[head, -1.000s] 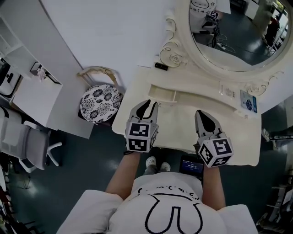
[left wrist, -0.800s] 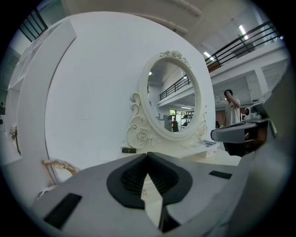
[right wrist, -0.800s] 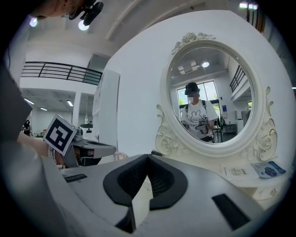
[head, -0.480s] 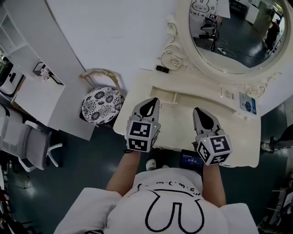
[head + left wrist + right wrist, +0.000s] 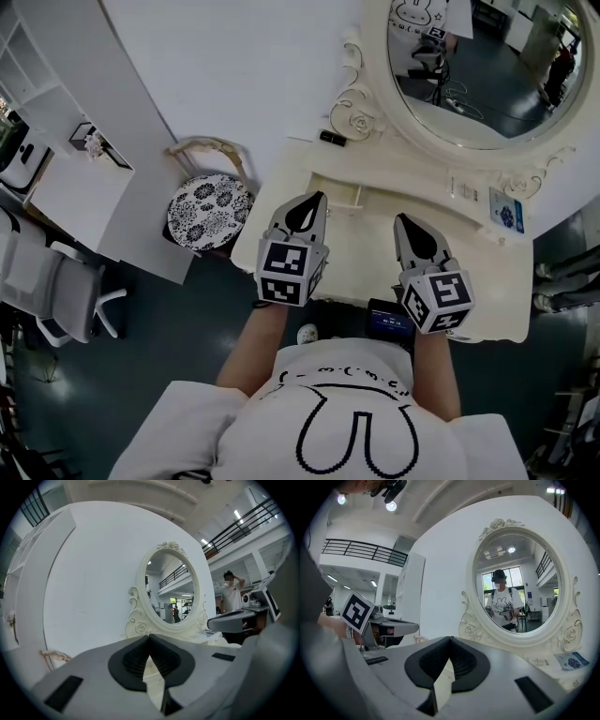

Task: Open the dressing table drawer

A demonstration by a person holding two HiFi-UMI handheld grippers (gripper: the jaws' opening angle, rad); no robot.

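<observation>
Head view, looking steeply down: a person in a white T-shirt point(image 5: 347, 412) with a black rabbit outline stands at a cream-white dressing table point(image 5: 361, 258). Each hand holds a grey two-jaw tool topped by a cube of black-and-white square markers. Both tools reach over the near half of the tabletop, side by side and well apart.

The left gripper point(image 5: 316, 198) has its black ridged pads pressed together at the tips, with nothing between them. The right gripper point(image 5: 403, 219) also has its fingers closed tip to tip and empty, as its own view confirms.

Just beyond the left gripper's tips, a small cream drawer point(image 5: 345, 192) shows from above as a shallow rectangular tray. It sticks out of a low shelf along the back of the tabletop. I cannot tell whether the tips touch it.

Left of the table stands a round stool point(image 5: 208, 211) with a black-and-white floral seat. A small black object point(image 5: 331, 138) lies at the table's far left corner. A blue-and-white card point(image 5: 506, 208) sits towards the far right.

Farthest back, a large oval mirror point(image 5: 478, 84) in a carved cream frame rises against a white wall.
</observation>
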